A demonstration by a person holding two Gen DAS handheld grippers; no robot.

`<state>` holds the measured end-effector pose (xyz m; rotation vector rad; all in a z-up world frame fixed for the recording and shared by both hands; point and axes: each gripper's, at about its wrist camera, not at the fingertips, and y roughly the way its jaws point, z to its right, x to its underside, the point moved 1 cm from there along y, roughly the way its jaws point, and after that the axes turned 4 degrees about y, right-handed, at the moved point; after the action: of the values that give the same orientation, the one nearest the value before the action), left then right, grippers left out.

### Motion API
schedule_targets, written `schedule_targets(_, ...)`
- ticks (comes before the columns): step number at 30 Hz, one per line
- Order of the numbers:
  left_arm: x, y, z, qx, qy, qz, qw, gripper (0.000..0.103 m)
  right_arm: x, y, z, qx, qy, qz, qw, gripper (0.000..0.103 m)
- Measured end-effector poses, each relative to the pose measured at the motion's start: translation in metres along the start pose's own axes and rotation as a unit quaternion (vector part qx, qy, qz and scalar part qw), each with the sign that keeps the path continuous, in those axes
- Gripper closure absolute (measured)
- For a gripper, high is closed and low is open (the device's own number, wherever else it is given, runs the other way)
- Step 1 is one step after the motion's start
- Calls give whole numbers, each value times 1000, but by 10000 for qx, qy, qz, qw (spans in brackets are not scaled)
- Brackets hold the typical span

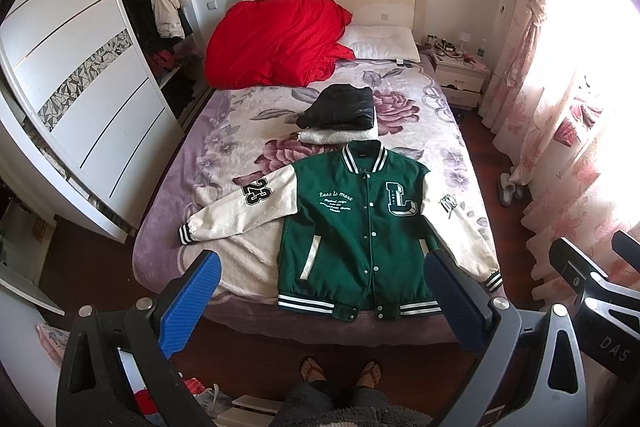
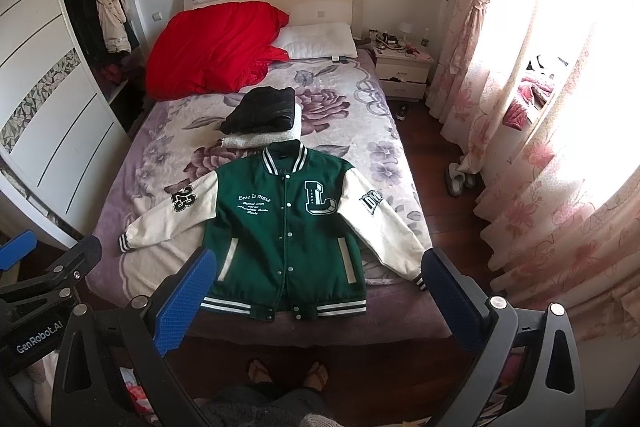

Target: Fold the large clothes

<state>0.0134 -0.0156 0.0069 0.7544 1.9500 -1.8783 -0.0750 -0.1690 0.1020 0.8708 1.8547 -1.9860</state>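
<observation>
A green varsity jacket with cream sleeves lies flat and buttoned, front up, at the foot of the bed, sleeves spread out. It also shows in the right wrist view. My left gripper is open and empty, held above the bed's foot edge, short of the jacket's hem. My right gripper is open and empty, likewise above the hem. The right gripper's body shows at the right edge of the left wrist view.
A folded black garment lies on a folded white one mid-bed. A red duvet and pillow lie at the head. The wardrobe stands left, the nightstand and curtains right. My feet stand at the bed's foot.
</observation>
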Motion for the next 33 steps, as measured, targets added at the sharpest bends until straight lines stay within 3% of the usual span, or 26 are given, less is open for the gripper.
schedule_targets(33, 0, -9, 0, 0, 12, 115, 9999, 0, 0, -5, 0, -35, 34, 31, 10000, 0)
